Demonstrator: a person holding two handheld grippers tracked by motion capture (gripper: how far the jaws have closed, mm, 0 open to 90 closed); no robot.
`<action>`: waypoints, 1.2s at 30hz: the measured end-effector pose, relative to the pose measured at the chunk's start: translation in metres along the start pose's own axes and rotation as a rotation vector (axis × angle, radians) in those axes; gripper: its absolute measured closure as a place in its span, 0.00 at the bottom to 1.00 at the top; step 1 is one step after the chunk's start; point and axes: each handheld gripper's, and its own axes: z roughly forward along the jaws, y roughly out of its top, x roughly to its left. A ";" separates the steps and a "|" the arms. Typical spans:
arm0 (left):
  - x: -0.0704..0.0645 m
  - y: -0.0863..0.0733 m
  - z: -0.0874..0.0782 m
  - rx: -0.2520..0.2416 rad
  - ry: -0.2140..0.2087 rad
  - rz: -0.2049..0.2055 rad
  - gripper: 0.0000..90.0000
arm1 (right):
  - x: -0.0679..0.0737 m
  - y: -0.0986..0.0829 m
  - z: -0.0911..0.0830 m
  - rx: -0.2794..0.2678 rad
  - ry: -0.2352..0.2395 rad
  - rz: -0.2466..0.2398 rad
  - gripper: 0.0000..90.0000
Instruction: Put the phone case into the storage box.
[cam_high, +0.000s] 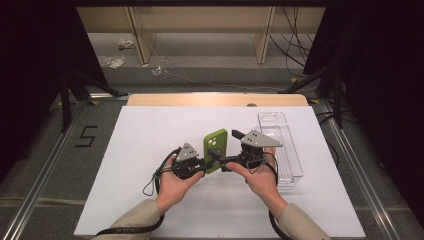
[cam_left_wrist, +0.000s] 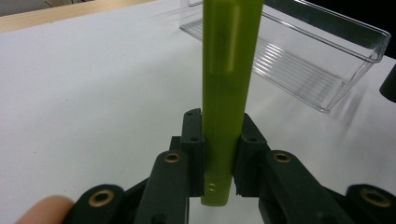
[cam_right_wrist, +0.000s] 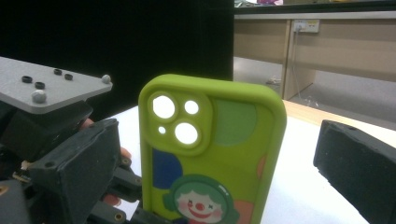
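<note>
Standing on end above the white desk (cam_high: 150, 150), a green phone case (cam_high: 215, 148) is seen from the high view clamped at its near end by the left tool (cam_high: 201, 162), its long axis rising up and away from the person; the right tool (cam_high: 226, 161) is drawn up just to the case's right, with a clear tray (cam_high: 295, 160) farther right.

In the left gripper view, the left tool (cam_left_wrist: 217, 154) is shown shut on the case (cam_left_wrist: 229, 74), edge-on and upright between the pads, the tray (cam_left_wrist: 336, 60) lying beyond on the right.

In the right gripper view, the case's (cam_right_wrist: 224, 154) printed back is faced squarely, and the right tool (cam_right_wrist: 219, 177) is held wide open and empty, one jaw on either side. The case is judged to lie straight ahead of the right tool, well placed for a handover.
</note>
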 end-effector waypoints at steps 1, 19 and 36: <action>-0.001 0.000 0.001 0.000 -0.001 -0.001 0.86 | 0.000 0.000 0.000 0.000 -0.002 0.002 0.02; -0.007 0.001 0.008 0.005 -0.006 0.002 0.86 | -0.001 0.000 0.003 -0.004 -0.035 0.019 0.01; -0.011 0.002 0.011 0.004 -0.016 0.006 0.86 | -0.002 -0.002 0.008 0.000 -0.059 0.029 0.04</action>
